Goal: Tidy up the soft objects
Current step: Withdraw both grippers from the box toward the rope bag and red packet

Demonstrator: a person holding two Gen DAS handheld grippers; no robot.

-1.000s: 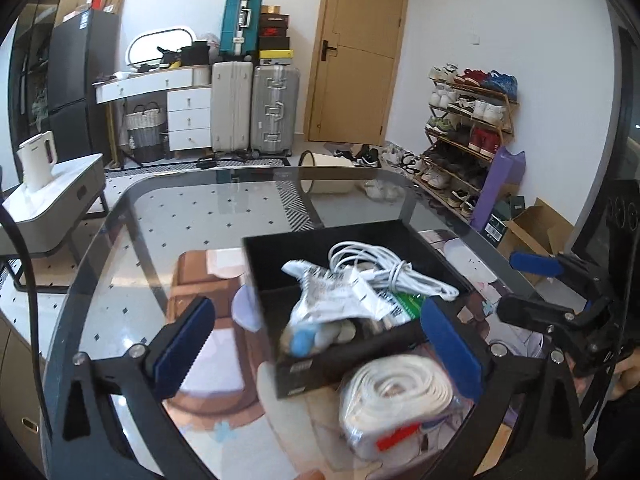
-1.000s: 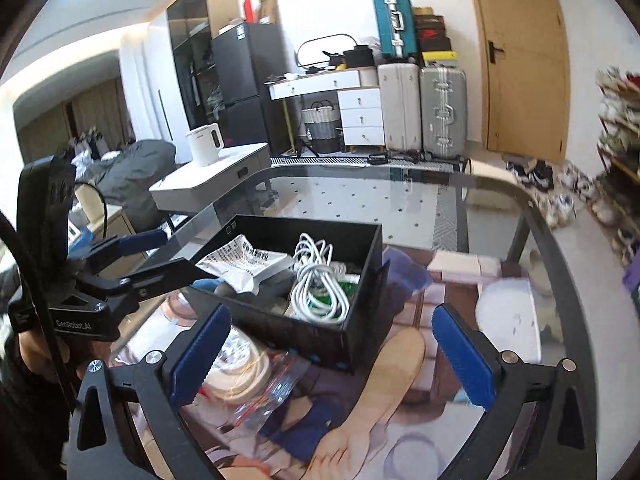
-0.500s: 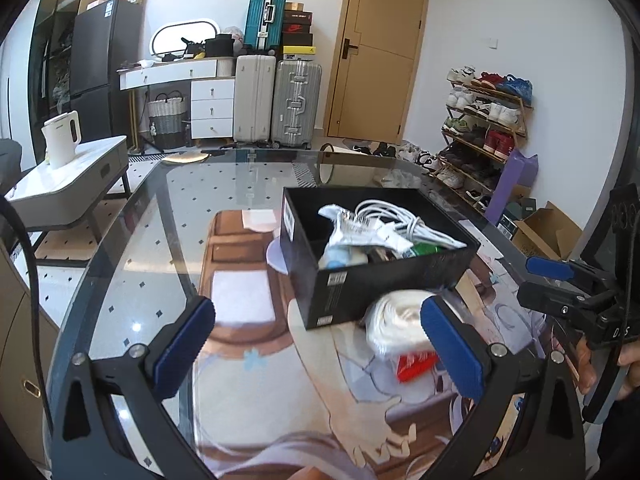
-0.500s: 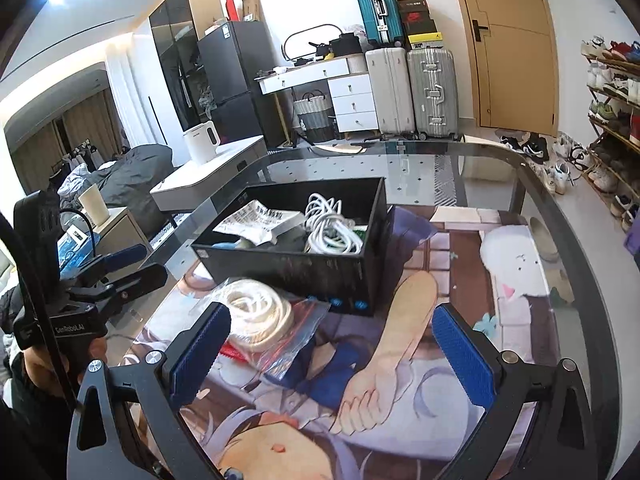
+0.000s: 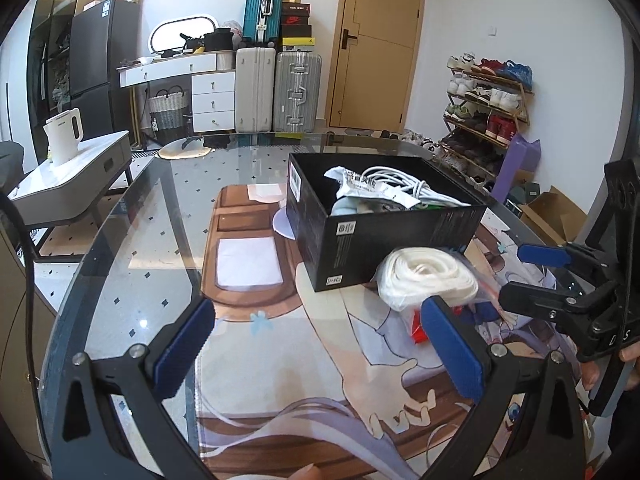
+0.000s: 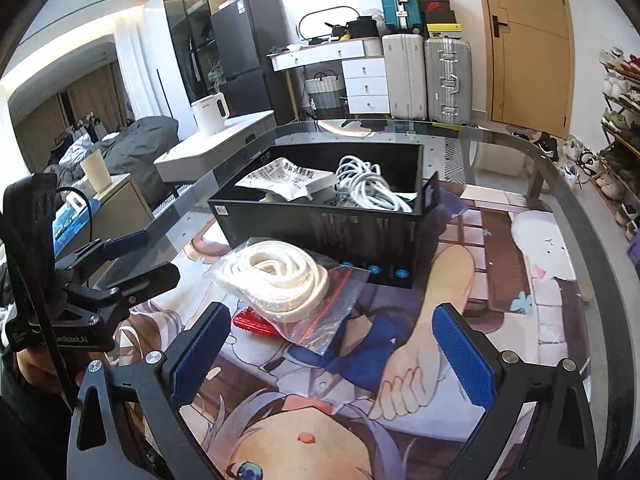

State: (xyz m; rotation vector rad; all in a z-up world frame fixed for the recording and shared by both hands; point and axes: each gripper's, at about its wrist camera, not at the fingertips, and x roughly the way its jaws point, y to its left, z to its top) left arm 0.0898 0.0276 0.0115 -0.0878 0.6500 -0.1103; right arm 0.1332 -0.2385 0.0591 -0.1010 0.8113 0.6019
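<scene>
Box: black box (image 5: 384, 236) is sitting on the glass table (image 5: 132, 248), on top of the printed mat (image 5: 280, 344); it is holding a white cable bundle (image 6: 368, 184) and a crumpled printed packet (image 6: 288, 178).
Rope bag: coiled white rope in a clear zip bag (image 6: 280, 284) is lying on the mat, touching the box's near wall, outside it; something red is showing under the bag's edge.
Left gripper (image 5: 316, 344): fingers are standing wide apart, gripping nothing, hovering over the mat; its right blue pad (image 5: 452, 352) is overlapping the bag's edge in view, contact unclear.
Right gripper (image 6: 332, 352): fingers are standing wide apart, empty, pointing at the bag and box from just beside them.
Background: suitcases (image 5: 276, 88), a door (image 5: 376, 44) and a shoe rack (image 5: 484, 108) are showing behind.
</scene>
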